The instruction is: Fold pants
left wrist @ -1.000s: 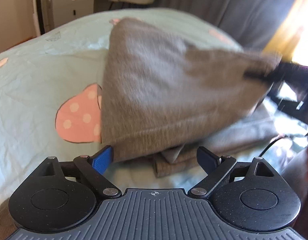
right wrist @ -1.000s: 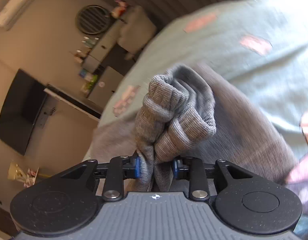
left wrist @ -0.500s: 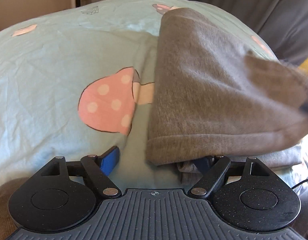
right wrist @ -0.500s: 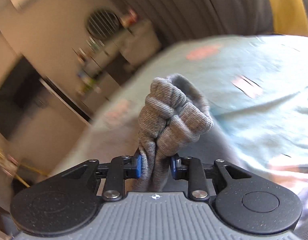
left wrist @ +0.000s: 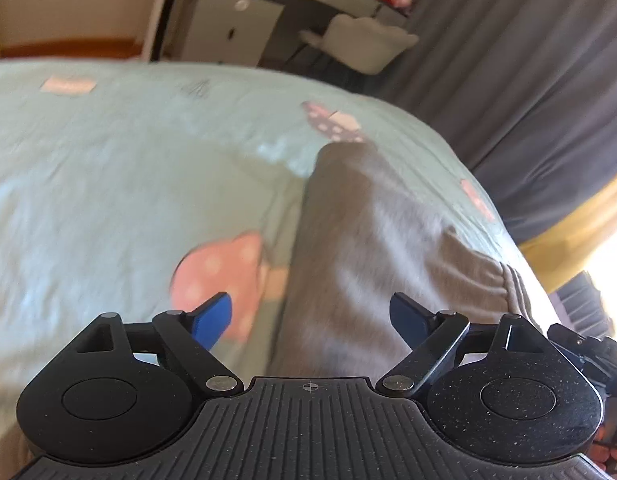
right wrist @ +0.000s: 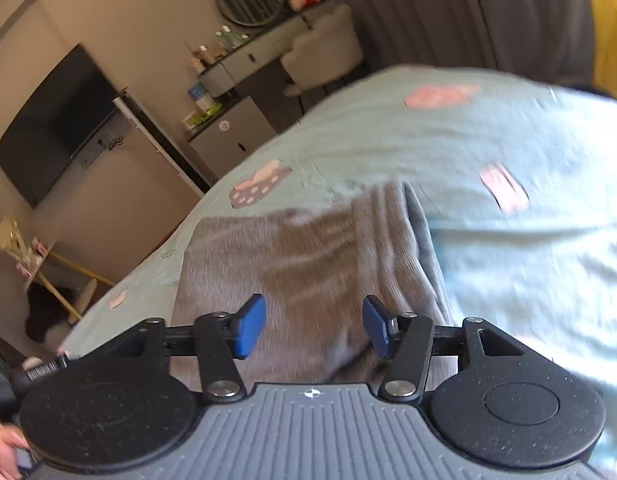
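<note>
The grey knit pants (left wrist: 372,256) lie folded flat on the pale green bed sheet (left wrist: 108,184). They also show in the right wrist view (right wrist: 308,256). My left gripper (left wrist: 310,316) is open and empty, just above the near edge of the pants. My right gripper (right wrist: 313,326) is open and empty, held just over the near part of the pants. Both views are blurred by motion.
The sheet (right wrist: 508,152) has pink mushroom prints (left wrist: 220,276). Beyond the bed stand white cabinets (left wrist: 232,32), a pale chair (left wrist: 364,46), dark curtains (left wrist: 528,60) and a wall TV (right wrist: 56,120). A hand (right wrist: 4,452) holds the other gripper at lower left.
My right gripper has let go of the bunched pants and opened. The raised fold has dropped flat onto the pants. Both grippers have tilted up and pulled back.
</note>
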`<state>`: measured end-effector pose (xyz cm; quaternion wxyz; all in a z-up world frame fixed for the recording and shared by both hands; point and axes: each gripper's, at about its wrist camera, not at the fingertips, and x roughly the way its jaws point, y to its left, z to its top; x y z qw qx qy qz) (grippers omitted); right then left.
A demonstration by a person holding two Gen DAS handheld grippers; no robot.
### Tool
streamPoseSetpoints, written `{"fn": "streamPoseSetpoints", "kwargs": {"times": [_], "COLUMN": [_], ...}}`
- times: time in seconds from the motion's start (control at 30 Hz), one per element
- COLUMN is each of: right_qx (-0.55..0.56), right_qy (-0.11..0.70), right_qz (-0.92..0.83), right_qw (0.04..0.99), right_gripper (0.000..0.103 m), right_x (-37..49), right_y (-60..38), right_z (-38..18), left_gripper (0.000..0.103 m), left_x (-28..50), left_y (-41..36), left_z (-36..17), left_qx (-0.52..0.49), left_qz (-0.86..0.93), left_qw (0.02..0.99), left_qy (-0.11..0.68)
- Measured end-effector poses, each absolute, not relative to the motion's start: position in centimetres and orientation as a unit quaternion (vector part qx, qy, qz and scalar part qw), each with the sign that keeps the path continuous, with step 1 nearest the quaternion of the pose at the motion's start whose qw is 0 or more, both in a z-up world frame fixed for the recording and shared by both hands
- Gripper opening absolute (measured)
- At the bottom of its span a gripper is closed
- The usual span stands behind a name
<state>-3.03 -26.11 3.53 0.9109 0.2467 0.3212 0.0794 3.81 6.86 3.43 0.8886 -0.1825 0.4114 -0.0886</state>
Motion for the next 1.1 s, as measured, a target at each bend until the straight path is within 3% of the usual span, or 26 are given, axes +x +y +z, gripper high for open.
{"fn": "streamPoseSetpoints", "kwargs": {"times": [0.07, 0.1, 0.37, 0.53, 0.7, 0.87, 1.03, 1.1], "right_qx": [0.226, 0.217, 0.117, 0.082, 0.066, 0.035, 0.059, 0.067], "right_qy": [0.326, 0.333, 0.349, 0.349, 0.355, 0.353, 0.369, 0.365], "right_qz": [0.071, 0.07, 0.06, 0.072, 0.102, 0.082, 0.084, 0.086], "right_qw": [0.915, 0.915, 0.928, 0.931, 0.927, 0.931, 0.924, 0.925], "right_gripper": [0.042, 0.041, 0.041, 0.041, 0.041, 0.053, 0.065, 0.065], "right_x": [-1.6, -0.7, 6.2, 10.8, 14.4, 15.6, 13.9, 11.8], "right_y": [-25.0, -24.4, -19.2, -16.6, -13.5, -13.0, -14.4, -15.8], "right_z": [3.1, 2.9, 3.6, 3.1, 0.5, -2.5, -0.6, 0.4], "left_gripper": [0.091, 0.091, 0.091, 0.1, 0.103, 0.103, 0.103, 0.103], "left_x": [5.8, 6.6, 11.1, 11.0, 10.7, 11.1, 11.1, 11.0], "left_y": [5.0, 4.2, 1.0, 2.1, 1.1, 1.8, 2.1, 2.3], "left_z": [3.0, 2.8, -1.5, -4.6, -4.8, -5.2, -5.2, -5.0], "left_qx": [-0.16, -0.155, -0.13, -0.173, -0.128, -0.146, -0.156, -0.162], "left_qz": [-0.086, -0.084, -0.052, -0.038, -0.034, -0.04, -0.043, -0.045], "left_qw": [0.893, 0.896, 0.908, 0.899, 0.916, 0.912, 0.91, 0.908], "left_qy": [0.411, 0.408, 0.396, 0.399, 0.379, 0.38, 0.382, 0.384]}}
